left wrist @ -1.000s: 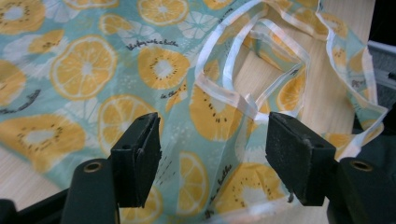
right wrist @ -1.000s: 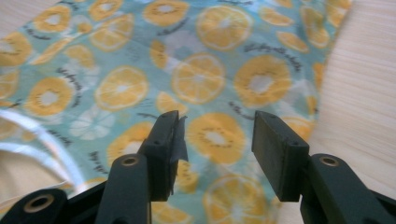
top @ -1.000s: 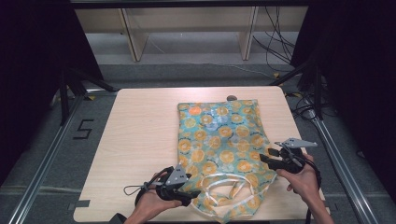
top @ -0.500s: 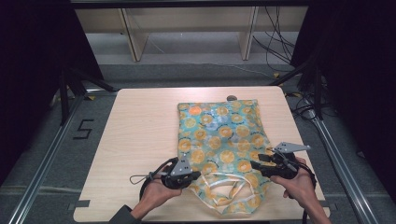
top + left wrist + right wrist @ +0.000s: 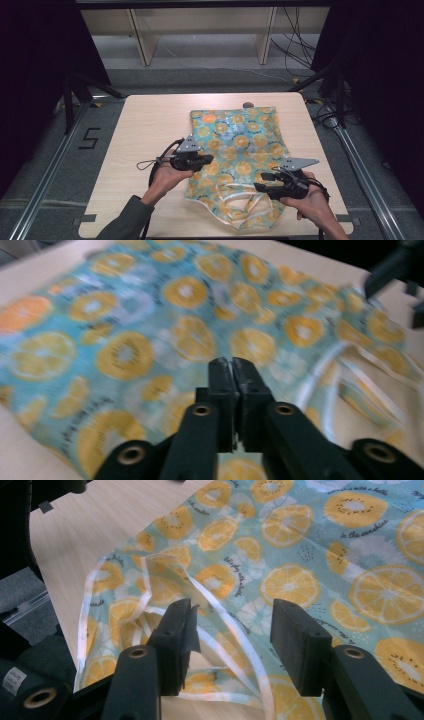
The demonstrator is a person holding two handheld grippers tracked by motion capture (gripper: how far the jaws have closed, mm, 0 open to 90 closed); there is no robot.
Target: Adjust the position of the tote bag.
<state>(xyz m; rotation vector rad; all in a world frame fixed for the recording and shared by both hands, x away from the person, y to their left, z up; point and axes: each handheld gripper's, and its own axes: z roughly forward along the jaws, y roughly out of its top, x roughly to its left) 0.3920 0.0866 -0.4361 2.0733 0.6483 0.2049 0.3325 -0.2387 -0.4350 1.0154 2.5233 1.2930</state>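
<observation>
A: Where's the left gripper [image 5: 207, 160]?
B: At the bag's [image 5: 240, 150] 9 o'clock edge, jaws pressed together over the fabric; whether fabric is caught between them, I can't tell.
A: And the right gripper [image 5: 265, 182]?
B: At its 5 o'clock corner, jaws apart above the white handles [image 5: 225, 625].

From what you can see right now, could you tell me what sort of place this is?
Probably a recording lab: a bare wooden table framed by metal rails, dark curtains, loose cables and a floor marking "5".

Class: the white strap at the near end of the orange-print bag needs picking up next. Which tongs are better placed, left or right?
Probably the right tongs: open, right over the white strap. The left tongs are shut, over the bag farther up.
</observation>
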